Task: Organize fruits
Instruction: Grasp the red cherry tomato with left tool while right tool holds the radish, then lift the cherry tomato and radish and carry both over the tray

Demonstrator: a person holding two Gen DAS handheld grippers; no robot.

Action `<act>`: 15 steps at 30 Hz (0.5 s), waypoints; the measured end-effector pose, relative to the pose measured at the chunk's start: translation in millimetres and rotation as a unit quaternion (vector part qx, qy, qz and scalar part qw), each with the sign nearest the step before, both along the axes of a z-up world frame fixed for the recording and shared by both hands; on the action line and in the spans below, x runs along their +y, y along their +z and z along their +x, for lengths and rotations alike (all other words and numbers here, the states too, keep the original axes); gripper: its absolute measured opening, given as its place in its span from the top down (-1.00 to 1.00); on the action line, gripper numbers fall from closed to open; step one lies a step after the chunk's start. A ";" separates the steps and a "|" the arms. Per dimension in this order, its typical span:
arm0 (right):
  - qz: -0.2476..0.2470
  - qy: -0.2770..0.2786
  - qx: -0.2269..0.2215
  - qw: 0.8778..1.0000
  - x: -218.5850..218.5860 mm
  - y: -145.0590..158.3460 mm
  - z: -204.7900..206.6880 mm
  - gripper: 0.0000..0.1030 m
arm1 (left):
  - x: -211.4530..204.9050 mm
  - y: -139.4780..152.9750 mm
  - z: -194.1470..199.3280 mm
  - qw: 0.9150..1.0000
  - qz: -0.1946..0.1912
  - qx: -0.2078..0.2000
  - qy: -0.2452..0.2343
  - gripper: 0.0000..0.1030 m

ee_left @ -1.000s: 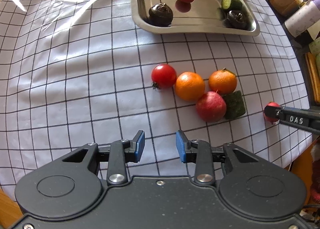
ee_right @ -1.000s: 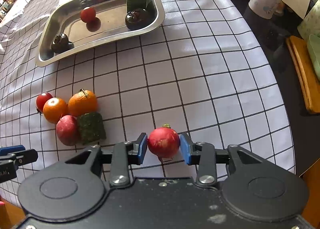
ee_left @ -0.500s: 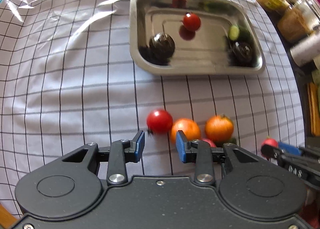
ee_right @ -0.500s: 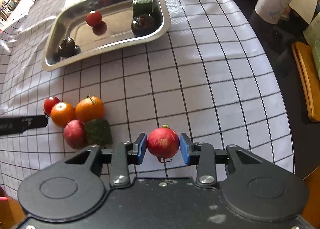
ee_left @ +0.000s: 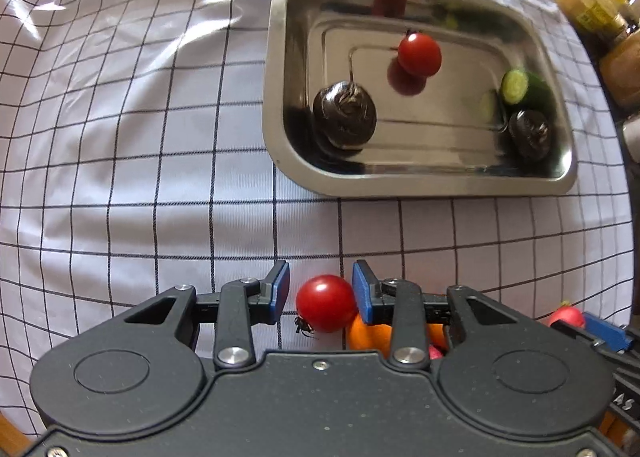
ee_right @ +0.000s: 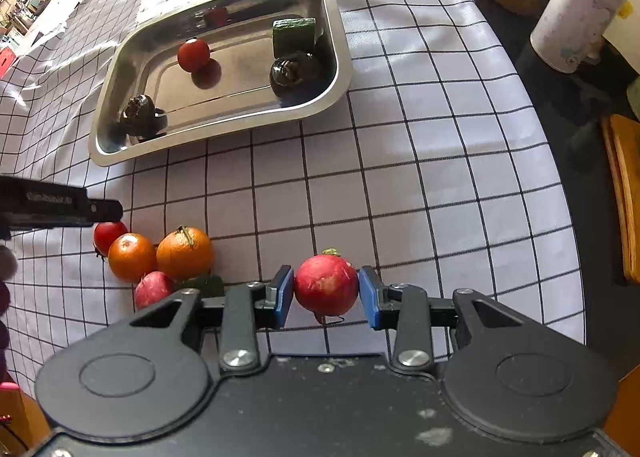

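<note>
Red and glossy, a small round cherry tomato (ee_left: 326,303) sits on the checked white tablecloth (ee_left: 120,161) directly between the blue pads of the left gripper (ee_left: 321,289), whose jaws have just been opening and now stand spread with a gap at the left pad. Pointing steeply down, that gripper is nearer the fruit cluster. Beyond lies the stainless steel tray (ee_left: 276,161). The right gripper (ee_right: 326,295), also angled down, pinches a round red radish-like fruit (ee_right: 326,285) above the cloth.
</note>
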State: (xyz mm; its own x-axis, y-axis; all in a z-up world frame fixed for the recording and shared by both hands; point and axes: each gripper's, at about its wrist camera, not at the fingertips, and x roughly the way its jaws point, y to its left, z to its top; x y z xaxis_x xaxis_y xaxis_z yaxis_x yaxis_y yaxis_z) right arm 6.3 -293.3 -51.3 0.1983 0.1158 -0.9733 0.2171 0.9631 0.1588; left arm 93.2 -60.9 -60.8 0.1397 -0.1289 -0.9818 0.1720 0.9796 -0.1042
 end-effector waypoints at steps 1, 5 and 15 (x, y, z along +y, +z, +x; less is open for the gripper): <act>0.001 0.001 0.001 1.000 -0.6 -0.3 1.4 0.27 | -0.6 -1.9 -0.1 1.000 0.000 0.002 0.000 0.06; 0.002 0.003 0.003 1.000 -1.2 -2.0 5.2 0.27 | -2.3 -8.9 -0.3 1.000 0.005 0.011 0.002 0.01; 0.002 0.002 0.002 1.000 3.5 1.4 -1.6 0.27 | 3.4 -12.9 2.7 0.999 -0.022 0.023 0.011 0.18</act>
State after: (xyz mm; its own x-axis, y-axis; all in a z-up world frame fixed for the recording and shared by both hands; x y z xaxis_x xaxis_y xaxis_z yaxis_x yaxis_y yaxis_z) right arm 4.7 -289.8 -50.0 0.1938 0.1206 -0.9736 0.2149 0.9631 0.1621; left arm 95.9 -57.5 -73.6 0.0980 -0.1704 -0.9805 0.1454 0.9771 -0.1553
